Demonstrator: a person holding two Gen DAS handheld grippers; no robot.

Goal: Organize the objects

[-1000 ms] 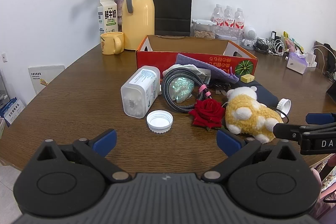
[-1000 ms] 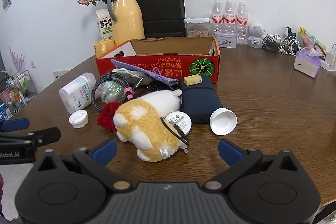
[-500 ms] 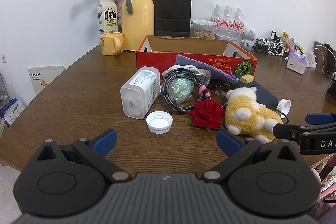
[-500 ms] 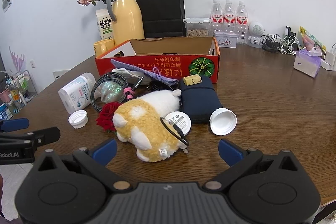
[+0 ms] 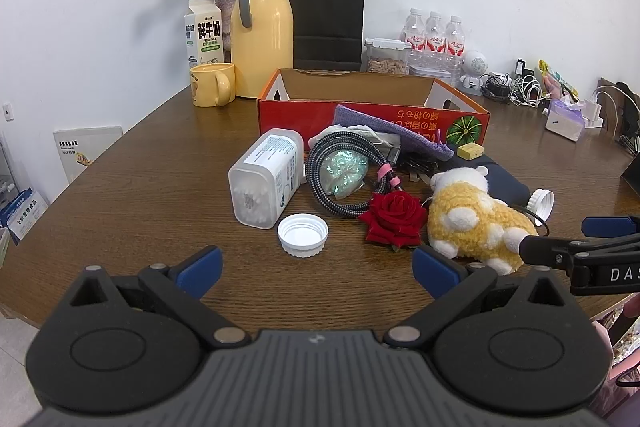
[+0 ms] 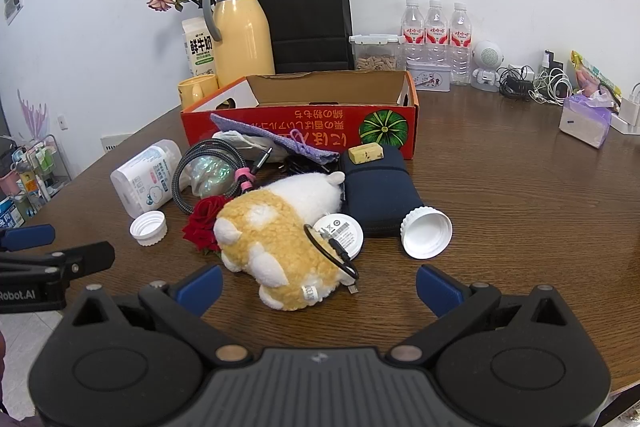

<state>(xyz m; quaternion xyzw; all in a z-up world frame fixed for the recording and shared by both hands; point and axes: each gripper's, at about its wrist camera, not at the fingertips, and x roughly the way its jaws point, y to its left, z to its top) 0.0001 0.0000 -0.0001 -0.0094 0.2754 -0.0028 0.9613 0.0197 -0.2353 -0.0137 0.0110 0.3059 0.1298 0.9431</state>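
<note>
Both grippers (image 5: 316,269) (image 6: 318,285) wide, above table (image 6: 520,195).

In the left wrist view, the right claw (image 5: 580,239) runs off the right edge, so its jaw gap cannot be judged. The dark navy fabric pouch (image 5: 502,179) lies mostly hidden behind the yellow-and-white plush toy (image 5: 472,219). The inside of the red cardboard box (image 6: 304,125) is hidden by its front wall. The small print on the round white disc (image 6: 340,233) is too fine to read.
</note>
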